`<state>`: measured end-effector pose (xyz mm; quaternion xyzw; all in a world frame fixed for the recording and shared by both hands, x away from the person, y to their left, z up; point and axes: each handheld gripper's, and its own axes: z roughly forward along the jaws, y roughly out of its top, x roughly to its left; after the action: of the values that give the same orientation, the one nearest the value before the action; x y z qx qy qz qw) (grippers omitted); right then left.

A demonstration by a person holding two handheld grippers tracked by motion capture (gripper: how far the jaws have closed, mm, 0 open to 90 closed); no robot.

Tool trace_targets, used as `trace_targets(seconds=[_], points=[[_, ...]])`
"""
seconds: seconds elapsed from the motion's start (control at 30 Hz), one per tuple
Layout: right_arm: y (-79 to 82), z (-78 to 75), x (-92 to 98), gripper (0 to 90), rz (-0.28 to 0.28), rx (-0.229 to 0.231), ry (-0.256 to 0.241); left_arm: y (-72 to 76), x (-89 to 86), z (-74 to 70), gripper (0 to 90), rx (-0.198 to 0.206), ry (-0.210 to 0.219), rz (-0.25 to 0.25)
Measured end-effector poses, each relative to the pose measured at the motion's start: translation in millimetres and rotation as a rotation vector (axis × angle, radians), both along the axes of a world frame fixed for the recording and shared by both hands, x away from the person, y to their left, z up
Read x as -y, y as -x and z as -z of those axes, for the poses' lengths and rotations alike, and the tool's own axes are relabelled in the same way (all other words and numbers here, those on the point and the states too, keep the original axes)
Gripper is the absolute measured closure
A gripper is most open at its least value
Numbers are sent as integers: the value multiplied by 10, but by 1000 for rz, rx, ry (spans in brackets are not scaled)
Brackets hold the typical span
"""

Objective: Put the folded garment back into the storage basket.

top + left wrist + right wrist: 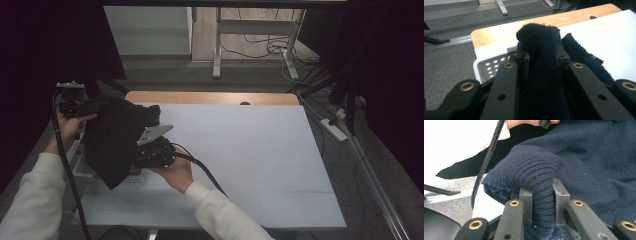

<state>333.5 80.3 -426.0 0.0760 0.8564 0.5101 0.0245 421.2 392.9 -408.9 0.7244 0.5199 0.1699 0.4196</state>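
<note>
A dark navy knitted garment (114, 142) hangs at the table's left edge, held up between both grippers. My left gripper (89, 107) is raised at the far left and is shut on a bunched fold of the garment (541, 53). My right gripper (142, 156) sits lower, over the paper, shut on a ribbed fold of the garment (534, 173). Under the cloth stands a white perforated basket (489, 66), mostly hidden by it.
White paper (250, 155) covers most of the wooden table (210, 97). Cables trail from both grippers. Beyond the table are metal table legs (218, 45), floor cables and a power strip (334, 129) on the right. Dark curtains flank both sides.
</note>
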Motion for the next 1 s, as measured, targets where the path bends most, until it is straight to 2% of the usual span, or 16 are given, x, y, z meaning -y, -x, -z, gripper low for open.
trace_targets(seconds=[0.1,0.37,0.47,0.6,0.7,0.8,0.9,1.0], points=[[-4,-7,-17,739,-6,-1,4,30,-50,-23,721,8,-1,-8],[-9,-34,-98,739,-19,0,-23,121,-208,-144,721,34,5,-37],[-18,-12,-128,739,-16,-7,-17,82,-193,-67,721,10,-3,-27],[-13,31,-129,738,-7,10,20,-49,-77,105,720,-36,-19,-6],[-28,46,-109,738,4,8,15,-133,12,170,720,-37,-24,3],[-50,55,-96,737,6,1,8,-212,68,195,720,-45,-58,2],[-60,74,-103,736,6,-5,10,-276,78,233,718,-66,-72,-5],[-61,102,-118,734,7,-11,6,-319,73,294,714,-104,-84,-4]])
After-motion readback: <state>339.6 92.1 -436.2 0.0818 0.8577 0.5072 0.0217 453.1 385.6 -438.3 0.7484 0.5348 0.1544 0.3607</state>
